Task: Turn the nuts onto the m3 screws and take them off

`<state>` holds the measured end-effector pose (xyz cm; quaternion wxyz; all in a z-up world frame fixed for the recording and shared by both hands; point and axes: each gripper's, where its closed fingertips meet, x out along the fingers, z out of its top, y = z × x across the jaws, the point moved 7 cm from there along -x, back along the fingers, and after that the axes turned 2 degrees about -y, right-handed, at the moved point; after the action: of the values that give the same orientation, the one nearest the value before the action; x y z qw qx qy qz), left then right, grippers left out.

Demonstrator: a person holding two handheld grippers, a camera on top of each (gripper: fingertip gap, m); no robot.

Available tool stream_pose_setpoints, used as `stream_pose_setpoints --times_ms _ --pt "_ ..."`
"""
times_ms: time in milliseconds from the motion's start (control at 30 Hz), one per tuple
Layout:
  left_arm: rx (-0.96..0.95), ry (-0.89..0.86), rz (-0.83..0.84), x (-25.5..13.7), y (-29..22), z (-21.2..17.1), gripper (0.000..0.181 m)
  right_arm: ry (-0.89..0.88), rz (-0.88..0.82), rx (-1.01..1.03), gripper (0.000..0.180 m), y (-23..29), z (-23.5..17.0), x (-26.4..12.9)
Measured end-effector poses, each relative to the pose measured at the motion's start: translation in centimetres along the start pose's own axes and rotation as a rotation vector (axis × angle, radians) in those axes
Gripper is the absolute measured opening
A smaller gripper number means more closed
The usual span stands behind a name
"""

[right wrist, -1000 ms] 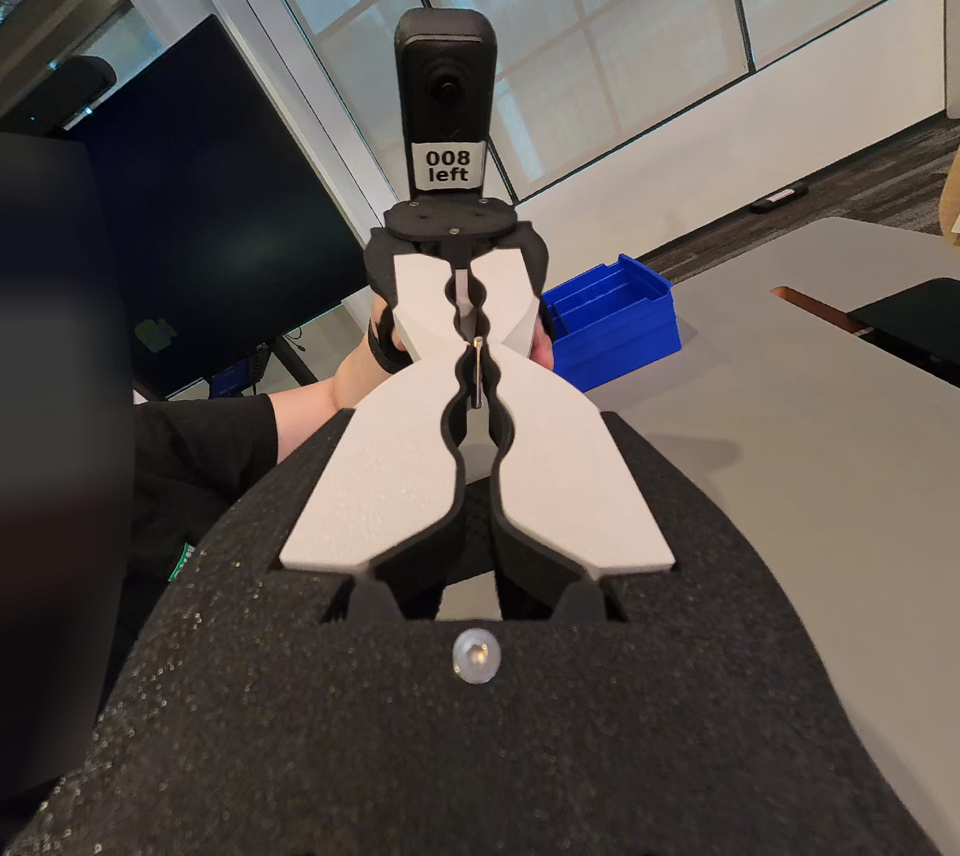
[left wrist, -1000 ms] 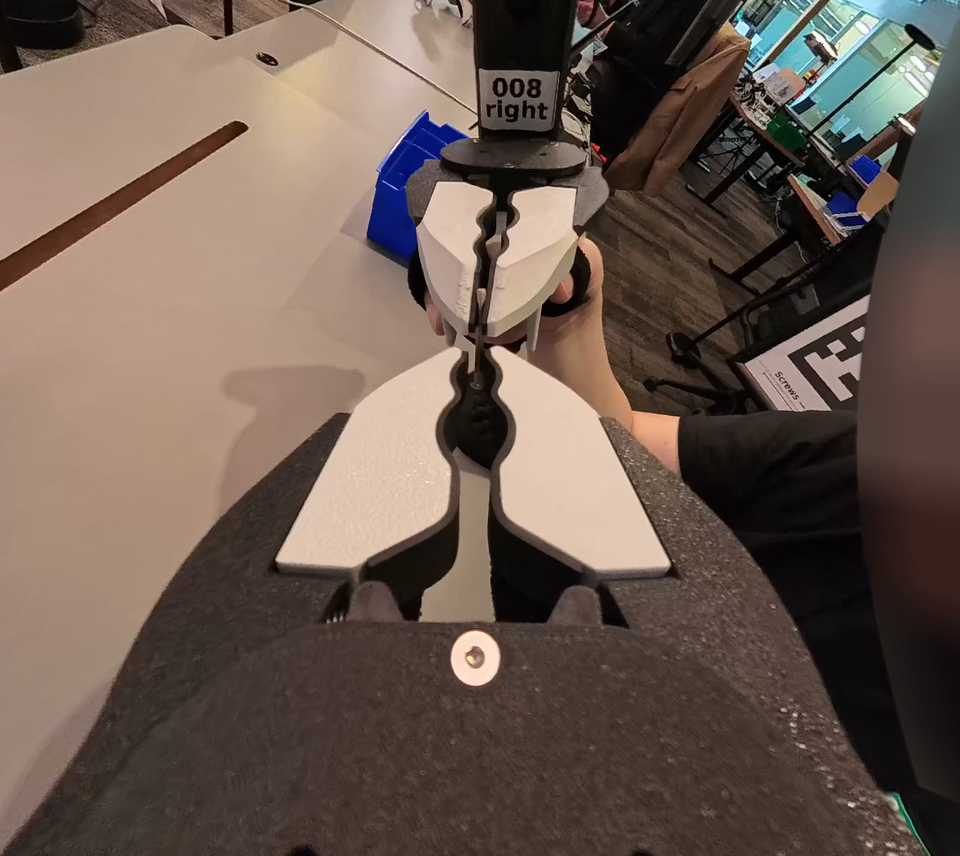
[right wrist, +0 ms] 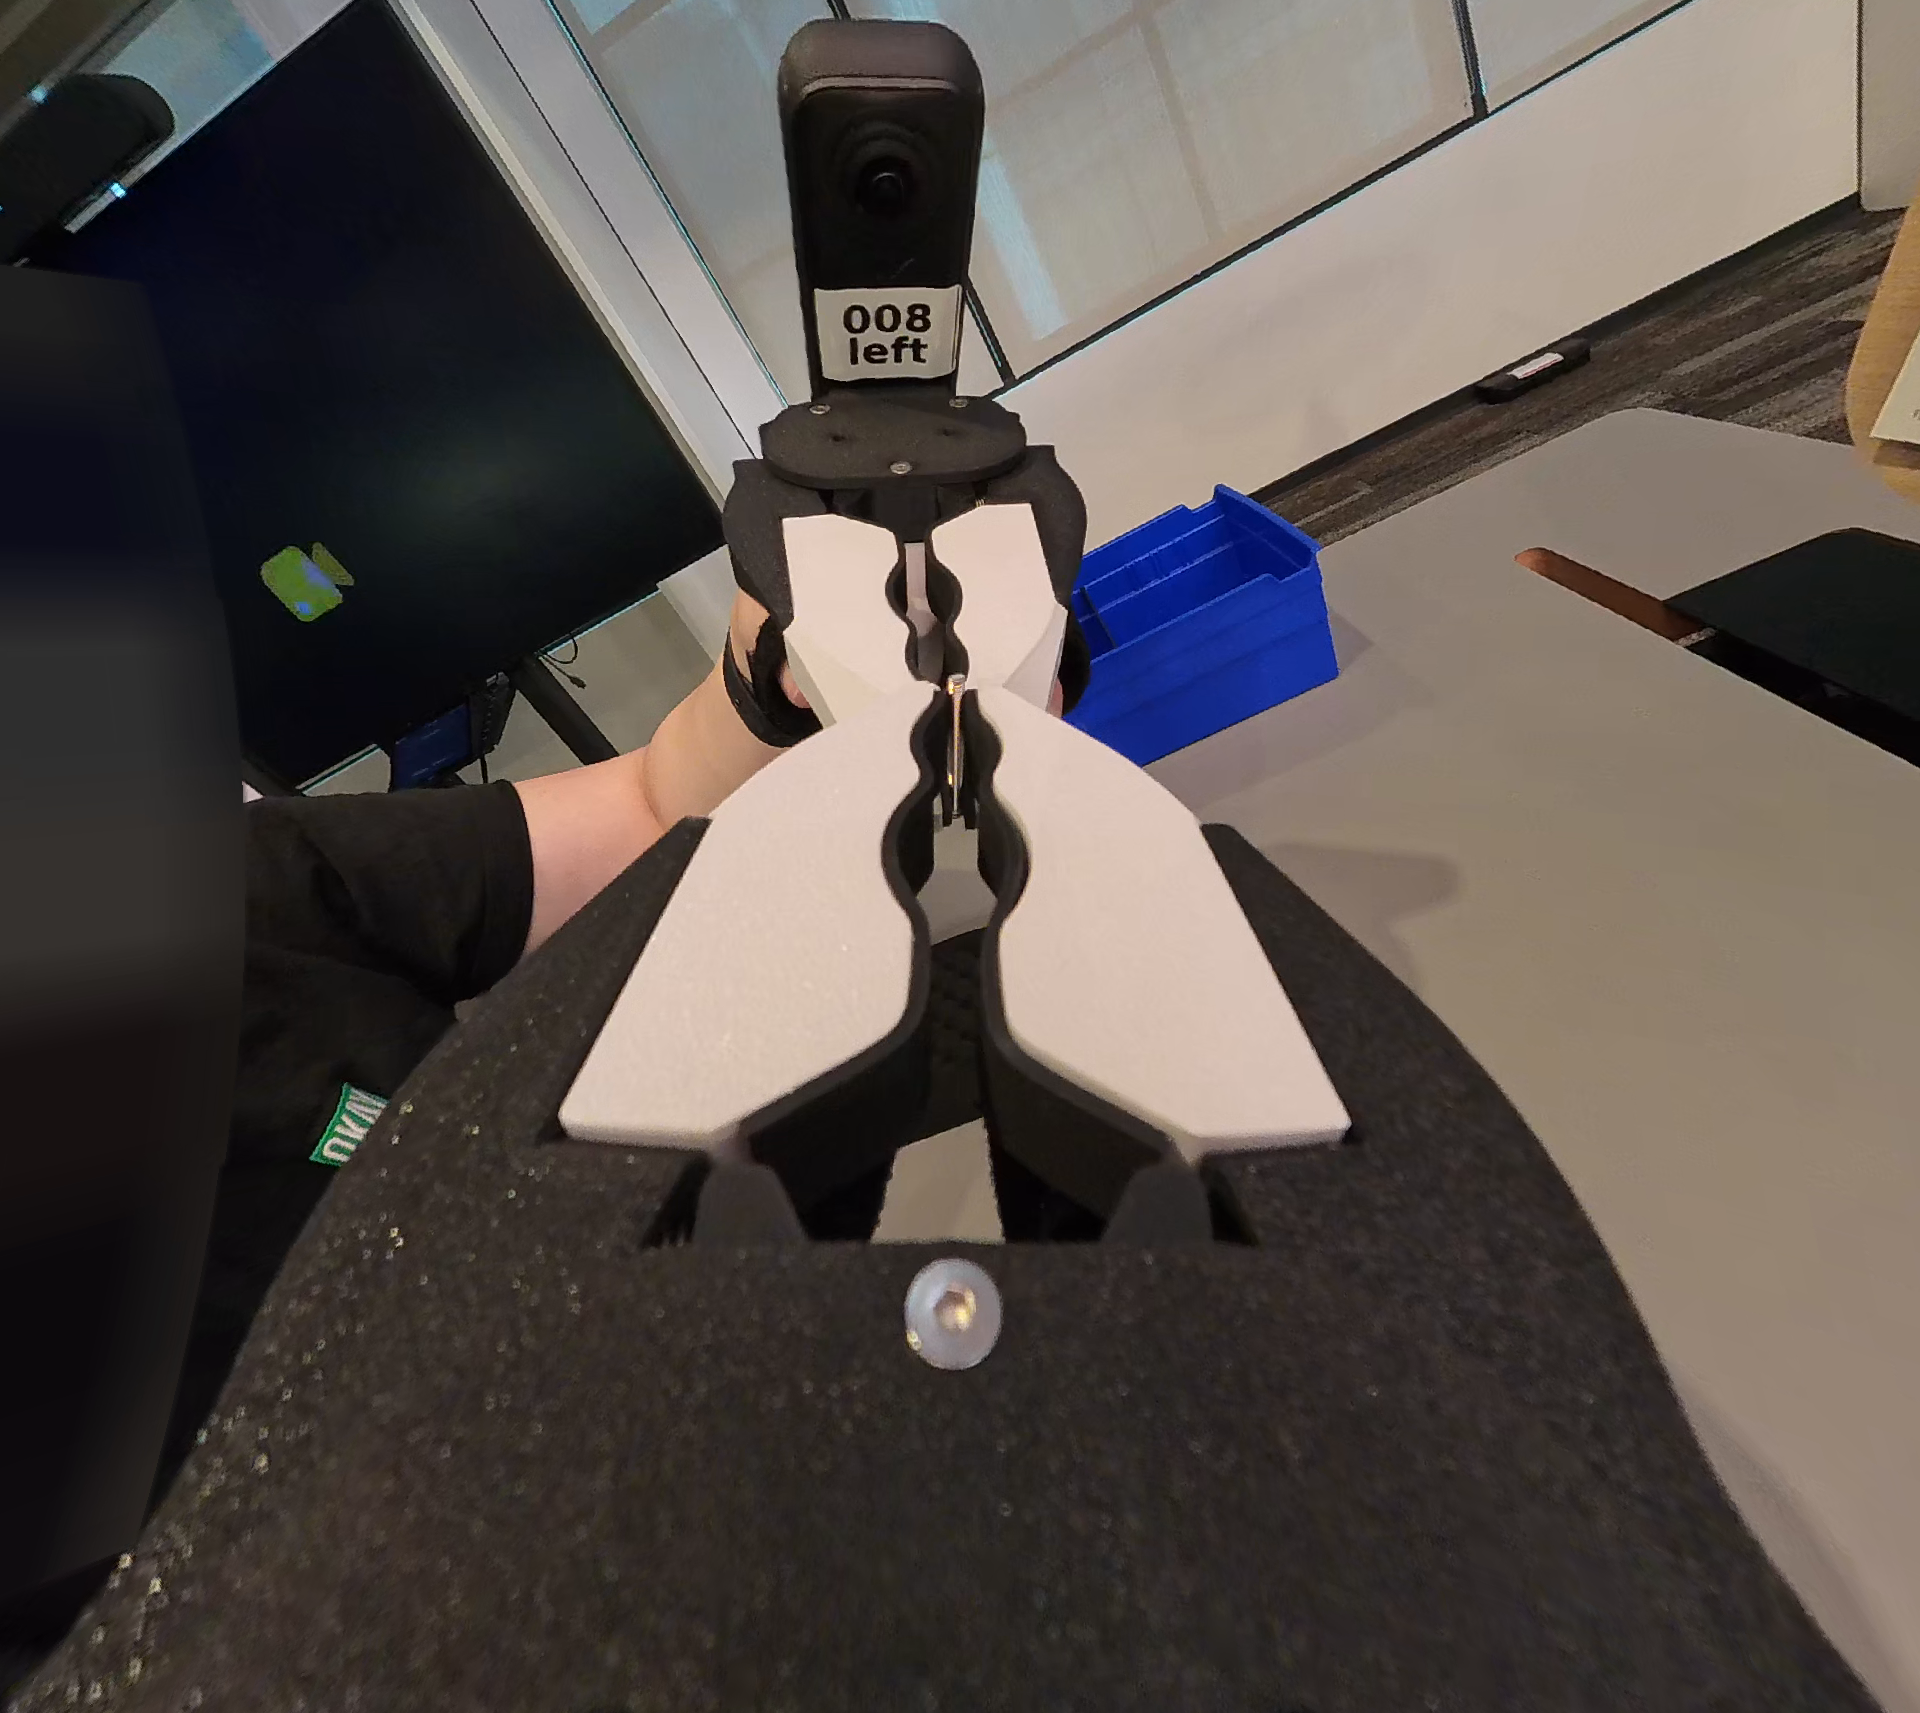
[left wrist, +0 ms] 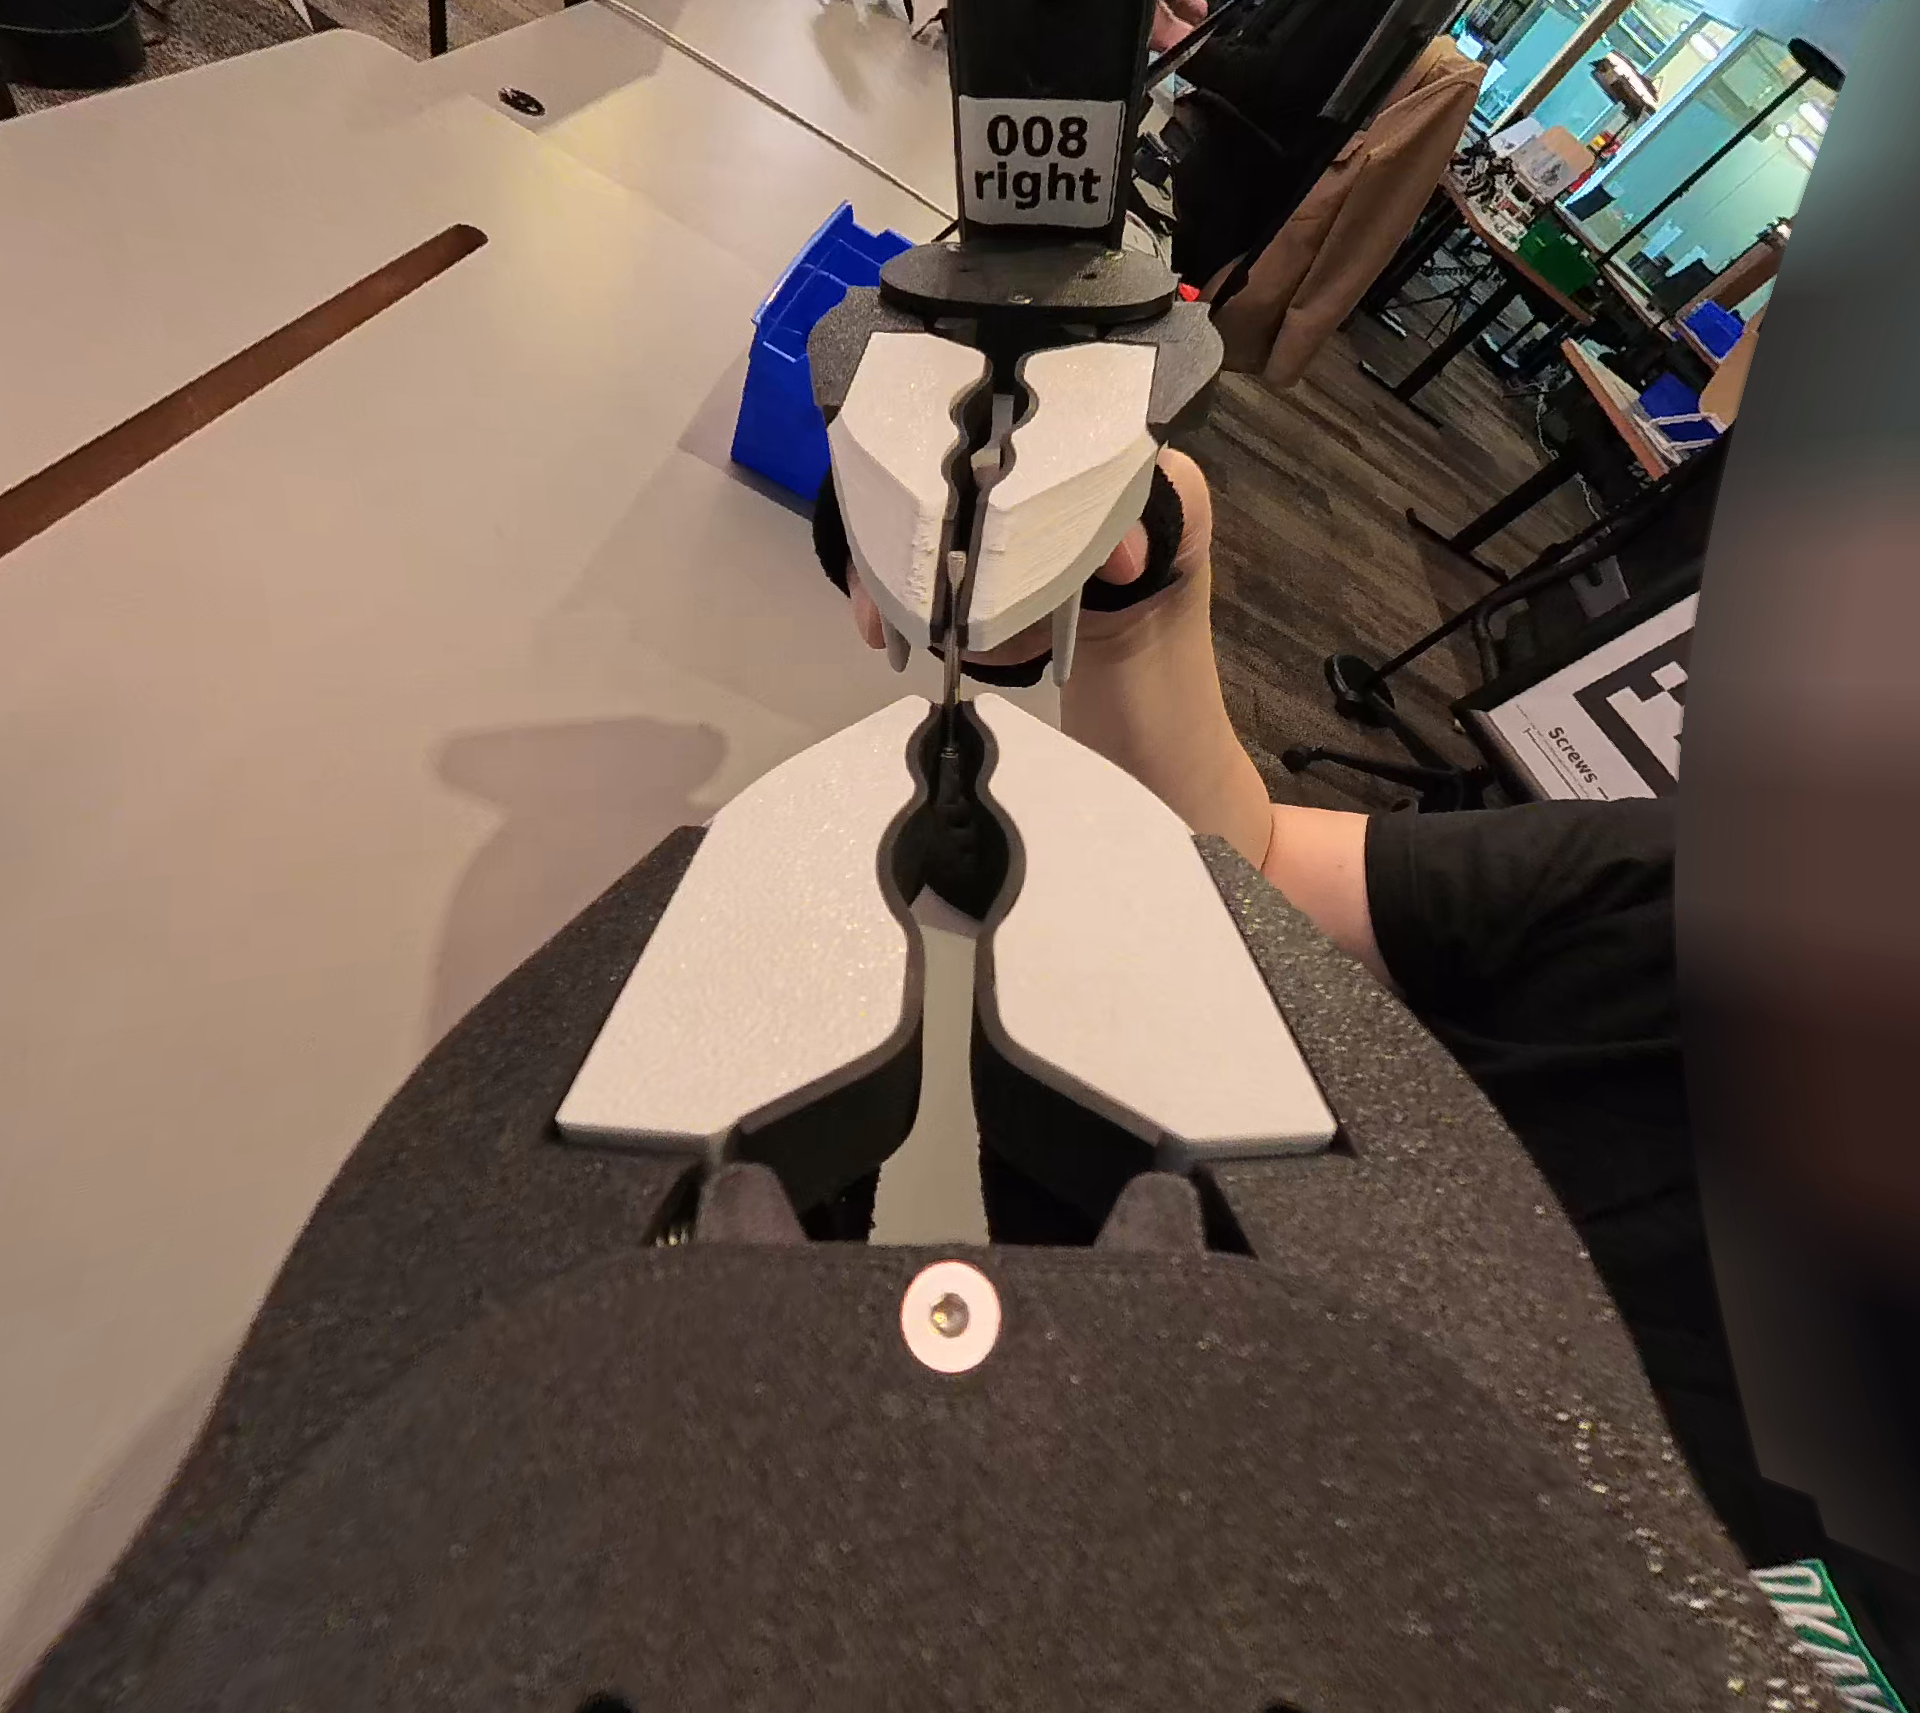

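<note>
Above the counter (left wrist: 312,624), your right gripper (right wrist: 951,728) clamps the screw (right wrist: 952,744), left gripper (left wrist: 948,728) pinches its end; threading likely, so twist gently.

Left gripper (left wrist: 951,713): body seen as black, grainy, matt material with a speckled surface; fingers (left wrist: 790,957) faced in white, finely textured matt plastic. Right gripper (right wrist: 954,707): the same finishes are shown. Screw (right wrist: 953,744): thin bright metal, glossy. Bin (right wrist: 1205,614): blue plastic, smooth with a slight sheen. Table (left wrist: 312,624): pale grey, smooth, matt, inlaid with a brown wood-like strip (left wrist: 239,375). Sleeve (left wrist: 1507,925): black cloth.
</note>
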<state>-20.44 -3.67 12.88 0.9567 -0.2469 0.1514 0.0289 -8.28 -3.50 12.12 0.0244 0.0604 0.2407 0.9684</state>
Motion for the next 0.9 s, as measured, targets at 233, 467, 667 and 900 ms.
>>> stream_pose_setpoints --times_ms 233,467,667,900 --pt "0.014 -0.013 0.015 0.0 0.1 -0.1 0.002 -0.003 0.001 0.006 0.002 -0.2 0.0 -0.1" --pt "0.068 -0.042 0.071 -1.5 0.2 -0.6 0.002 0.039 -0.116 -0.194 0.024 -0.3 0.0 -0.1" --pt "0.125 -0.126 0.283 -6.1 1.3 -3.6 0.002 0.256 -0.135 -0.574 0.020 -4.2 -4.2 0.8" --pt "0.129 -0.210 0.432 -9.6 1.8 -7.1 0.002 0.677 -0.144 -0.519 0.008 -11.4 -14.2 6.5"
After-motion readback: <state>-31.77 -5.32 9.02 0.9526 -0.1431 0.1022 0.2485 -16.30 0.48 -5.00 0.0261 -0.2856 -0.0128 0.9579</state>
